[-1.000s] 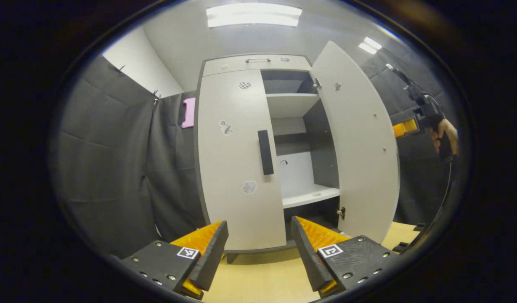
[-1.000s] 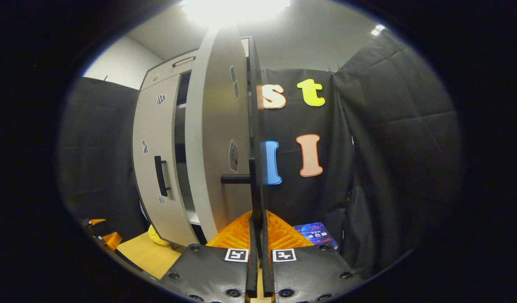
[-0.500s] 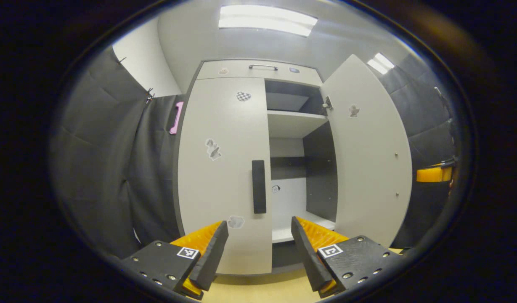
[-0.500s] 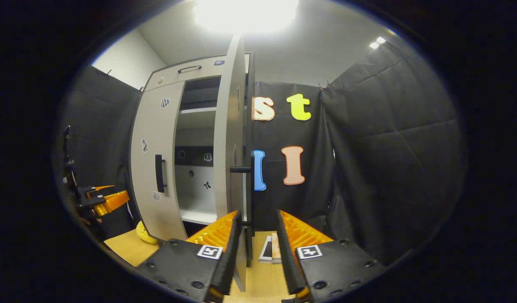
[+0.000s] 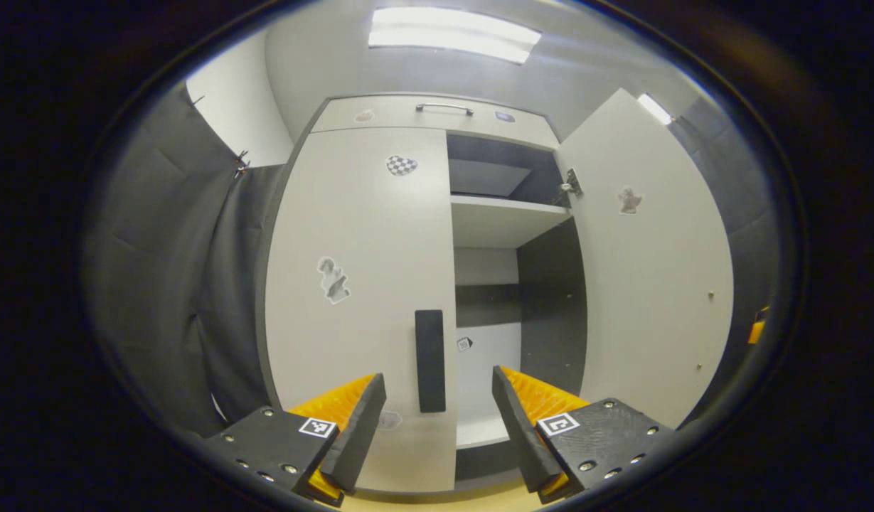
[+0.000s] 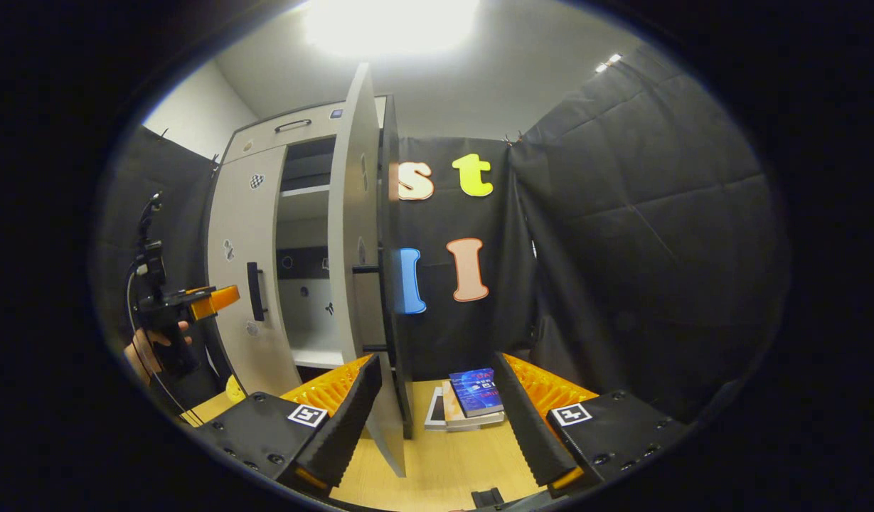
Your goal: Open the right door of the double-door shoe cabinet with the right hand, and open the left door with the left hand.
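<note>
The shoe cabinet's left door [image 5: 358,284] is closed, and its black vertical handle [image 5: 430,359] stands just ahead between my left gripper's [image 5: 437,419] open fingers, with no contact. The right door [image 5: 650,284] is swung wide, showing shelves [image 5: 504,220]. In the right gripper view that open door [image 6: 355,249] is seen edge-on, its handle [image 6: 380,309] ahead of my open, empty right gripper [image 6: 437,398]. The left gripper [image 6: 209,299], held by a hand [image 6: 148,348], hovers in front of the closed left door [image 6: 241,235] near its handle [image 6: 254,291].
A top drawer with a metal pull [image 5: 444,108] sits above the doors. Books [image 6: 472,398] lie on the wooden surface [image 6: 451,462] right of the cabinet, and a yellow object [image 6: 232,390] lies at its foot. Black cloth walls surround the cabinet.
My right gripper opened, let go of the right door's handle and drew back. My left gripper moved closer to the left door, bringing its handle between the fingers.
</note>
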A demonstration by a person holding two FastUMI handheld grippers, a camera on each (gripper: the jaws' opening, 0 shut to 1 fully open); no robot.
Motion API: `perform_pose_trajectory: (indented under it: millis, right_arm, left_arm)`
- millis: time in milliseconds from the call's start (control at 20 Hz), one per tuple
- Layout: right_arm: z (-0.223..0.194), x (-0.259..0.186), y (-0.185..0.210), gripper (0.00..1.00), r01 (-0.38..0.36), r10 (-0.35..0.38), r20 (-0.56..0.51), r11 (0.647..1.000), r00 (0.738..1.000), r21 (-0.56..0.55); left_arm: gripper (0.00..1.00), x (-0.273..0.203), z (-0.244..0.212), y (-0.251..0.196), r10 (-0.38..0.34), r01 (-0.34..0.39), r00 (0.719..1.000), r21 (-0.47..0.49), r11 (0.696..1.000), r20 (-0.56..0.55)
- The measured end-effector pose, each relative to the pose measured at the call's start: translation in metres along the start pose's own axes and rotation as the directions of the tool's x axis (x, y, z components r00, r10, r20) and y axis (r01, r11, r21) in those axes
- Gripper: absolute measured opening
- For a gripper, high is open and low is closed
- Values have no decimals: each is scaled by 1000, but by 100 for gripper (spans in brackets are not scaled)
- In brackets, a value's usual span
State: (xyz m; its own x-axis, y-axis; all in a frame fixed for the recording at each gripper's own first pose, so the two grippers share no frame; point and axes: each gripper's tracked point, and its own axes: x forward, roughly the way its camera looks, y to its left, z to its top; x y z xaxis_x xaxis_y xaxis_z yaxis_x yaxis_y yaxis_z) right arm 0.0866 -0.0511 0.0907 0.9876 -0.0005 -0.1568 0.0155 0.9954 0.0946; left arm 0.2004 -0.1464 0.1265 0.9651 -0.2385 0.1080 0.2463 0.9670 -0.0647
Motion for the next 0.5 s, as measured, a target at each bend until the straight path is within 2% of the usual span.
perform_pose_trajectory:
  millis: [50, 150, 250, 450, 500]
  right_arm:
    - [-1, -3, -3, 95, 8, -8, -4, 1000, 1000, 5]
    - [-3, -7, -9, 98, 20, -20, -8, 1000, 1000, 22]
    - [-9, -10, -19, 94, 40, -40, -17, 999, 999, 34]
    - [-23, -15, -38, 98, 92, -89, -55, 994, 995, 52]
    - [-28, -15, -40, 94, 100, -96, -65, 993, 993, 57]
  left_arm:
    - [87, 9, 0, 2, 7, -7, 1000, 7, 1000, -2]
    - [87, 28, -4, 4, 23, -23, 1000, 22, 999, -12]
    - [87, 48, -10, 8, 33, -32, 999, 19, 999, -28]
    - [87, 80, -26, 17, 55, -55, 995, 3, 998, -88]
    - [87, 88, -30, 19, 56, -56, 993, -2, 998, -106]
